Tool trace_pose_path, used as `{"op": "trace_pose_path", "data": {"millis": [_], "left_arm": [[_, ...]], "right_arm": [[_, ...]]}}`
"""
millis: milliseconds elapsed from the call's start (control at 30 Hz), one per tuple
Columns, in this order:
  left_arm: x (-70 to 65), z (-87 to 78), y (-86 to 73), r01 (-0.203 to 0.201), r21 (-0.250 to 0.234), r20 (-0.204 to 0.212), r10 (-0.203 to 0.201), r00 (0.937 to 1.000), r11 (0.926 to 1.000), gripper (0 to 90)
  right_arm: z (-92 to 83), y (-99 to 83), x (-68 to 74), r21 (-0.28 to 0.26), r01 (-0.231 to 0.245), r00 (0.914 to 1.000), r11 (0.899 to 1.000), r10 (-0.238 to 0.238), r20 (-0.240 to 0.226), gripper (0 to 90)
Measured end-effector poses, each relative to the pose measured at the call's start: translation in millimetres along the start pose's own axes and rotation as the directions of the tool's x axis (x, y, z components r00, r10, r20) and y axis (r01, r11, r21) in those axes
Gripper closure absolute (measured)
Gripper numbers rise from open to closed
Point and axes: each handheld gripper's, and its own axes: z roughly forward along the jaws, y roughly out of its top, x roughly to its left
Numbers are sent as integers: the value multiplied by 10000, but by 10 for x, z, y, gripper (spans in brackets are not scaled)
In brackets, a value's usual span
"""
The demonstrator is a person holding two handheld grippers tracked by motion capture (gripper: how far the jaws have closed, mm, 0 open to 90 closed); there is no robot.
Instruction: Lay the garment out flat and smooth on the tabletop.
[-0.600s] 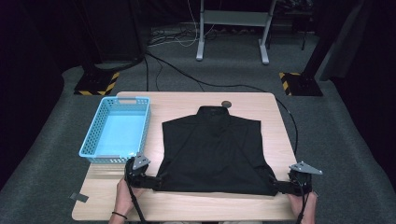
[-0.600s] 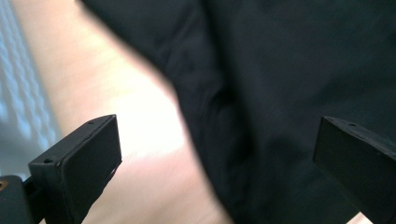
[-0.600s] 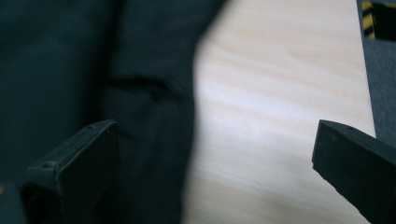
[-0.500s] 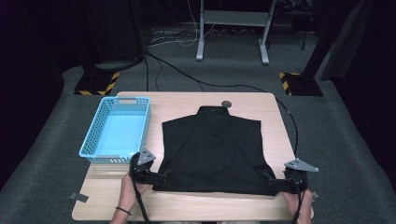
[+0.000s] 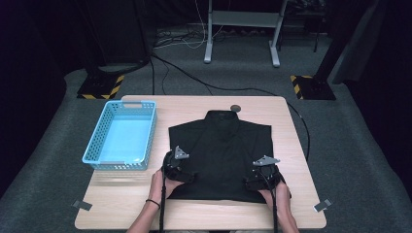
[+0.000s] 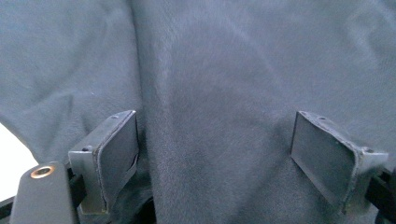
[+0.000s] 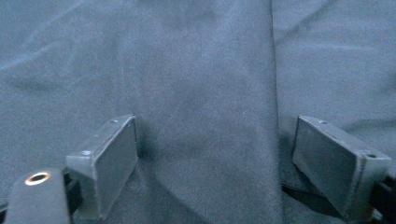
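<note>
Black shirt (image 5: 221, 155) lies flat across the middle of the table (image 5: 301, 204), its hem toward the near edge, with a blue basket (image 5: 121, 136) beside it near the left edge. Left gripper (image 5: 177, 170) and right gripper (image 5: 260, 177) rest on the shirt's lower corners, jaws spread wide, cloth between them.

Table lit from above, surroundings dark; both gripper views soft, bluish, slightly blurred.

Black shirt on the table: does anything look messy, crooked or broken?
Nothing stands out. The black shirt lies folded, flat and square on the table. The blue basket sits upright beside it. Both grippers, left and right, rest open on the shirt's lower corners.
</note>
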Motion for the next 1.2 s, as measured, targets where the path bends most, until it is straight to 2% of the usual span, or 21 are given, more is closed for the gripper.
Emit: {"op": "trace_pose_path", "data": {"millis": [100,167,200,367,700,833,900,967,1000,1033,1133,1200], "left_arm": [[-22,6,-18,-143,-80,-226,142,9996,9999,153],[-44,27,-81,-74,-682,-433,44,9991,9976,150],[-44,27,-81,-74,-682,-433,44,9991,9976,151],[-32,39,-76,89,-751,-621,-136,9980,9971,151],[104,126,31,200,-858,-750,-264,9968,9961,185],[149,138,57,263,-914,-724,-330,9968,9955,224],[149,113,83,379,-727,-726,-432,9964,9966,269],[99,73,90,445,-557,-821,-489,9954,9975,387],[99,73,90,445,-557,-821,-489,9954,9975,426],[72,60,91,413,-502,-854,-455,9953,9979,426],[21,0,120,294,-398,-855,-327,9958,9988,618],[-4,-66,133,336,-533,-729,-374,9966,9980,735]], "right_arm": [[18,-45,-49,-302,-336,9991,9990,328,-249,130],[28,-91,-59,-739,-367,9991,9966,349,-250,130],[29,-104,-61,-861,-408,9990,9954,390,-232,135],[49,-94,-64,-988,-532,9986,9937,527,-83,141],[133,1,-125,-1123,-641,9979,9916,646,5,190],[131,15,-120,-1224,-499,9987,9912,482,-173,295],[113,31,-125,-1171,-588,9980,9914,557,-298,402],[82,68,-95,-1001,-670,9976,9927,650,-231,496],[82,68,-95,-1001,-670,9976,9927,650,-231,496],[66,91,-73,-867,-675,9977,9939,665,-142,543],[44,147,-44,-700,-694,9976,9951,690,-80,740],[21,153,-53,-827,-710,9974,9940,700,-141,819]]}}
